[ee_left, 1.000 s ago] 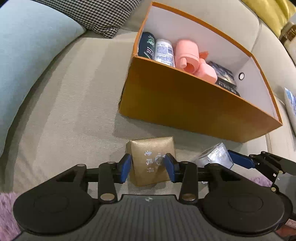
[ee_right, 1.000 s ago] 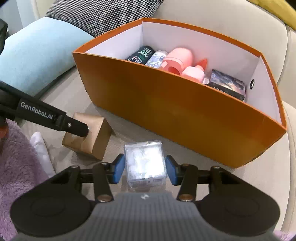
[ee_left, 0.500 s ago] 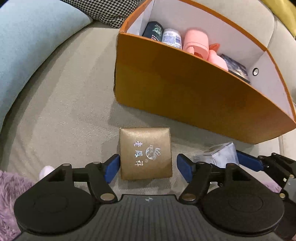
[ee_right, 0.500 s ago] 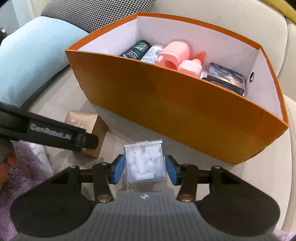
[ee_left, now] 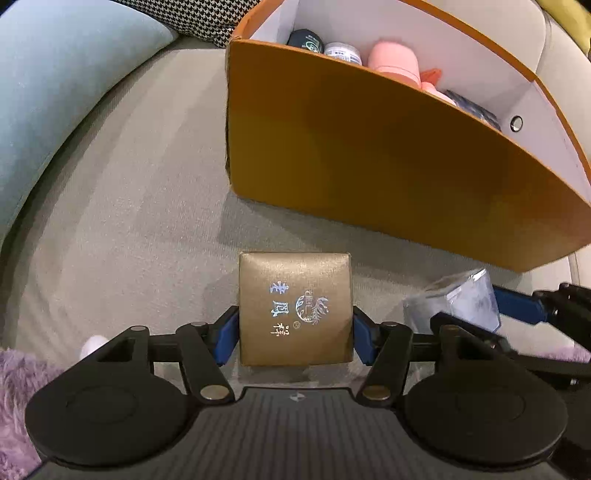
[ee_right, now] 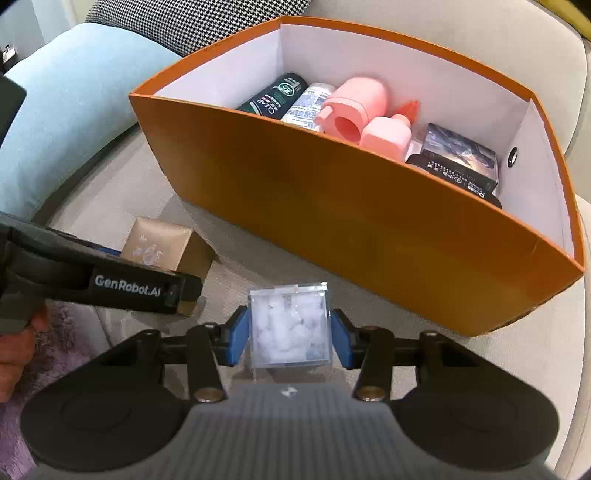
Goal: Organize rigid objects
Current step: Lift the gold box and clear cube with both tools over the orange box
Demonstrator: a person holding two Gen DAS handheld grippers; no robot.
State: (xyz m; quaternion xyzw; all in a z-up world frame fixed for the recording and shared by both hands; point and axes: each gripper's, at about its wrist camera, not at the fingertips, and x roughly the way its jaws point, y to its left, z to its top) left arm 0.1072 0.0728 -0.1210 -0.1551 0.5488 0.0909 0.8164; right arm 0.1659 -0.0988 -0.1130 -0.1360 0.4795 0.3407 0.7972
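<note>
left tool (ee_left: 294, 338): blue pads pressed against both sides of the gold box (ee_left: 294, 308), gripping it; seen from the right wrist as a black bar marked "genrobot.ai" across the gold box's near side.
right tool (ee_right: 290, 341): blue pads closed on the two sides of the clear cube (ee_right: 289, 326), gripping it.
gold box: square, brown-gold, silver characters and an emblem on top; just in front of the orange box (ee_right: 332, 199), near its left corner, apart from its wall.
clear cube: transparent plastic with white pieces inside; in front of the orange box's long front wall, right of the gold box.
sofa seat (ee_left: 129, 206): grey fabric under the orange box and both small boxes.
purple fleece (ee_left: 14, 387): fuzzy, at the near left edge, well in front of the orange box.
orange box: open top, white inside, a metal eyelet in its right end wall.
inside the orange box, left to right: dark green bottle (ee_right: 275, 96) lying down, white bottle (ee_right: 308, 105) beside it, pink round piece (ee_right: 351, 107), pink bottle (ee_right: 388, 134) with an orange cap, dark printed packet (ee_right: 458, 158) at the right end.
blue cushion (ee_right: 70, 107): left of the orange box.
houndstooth cushion (ee_right: 199, 22): behind the orange box's left corner.
</note>
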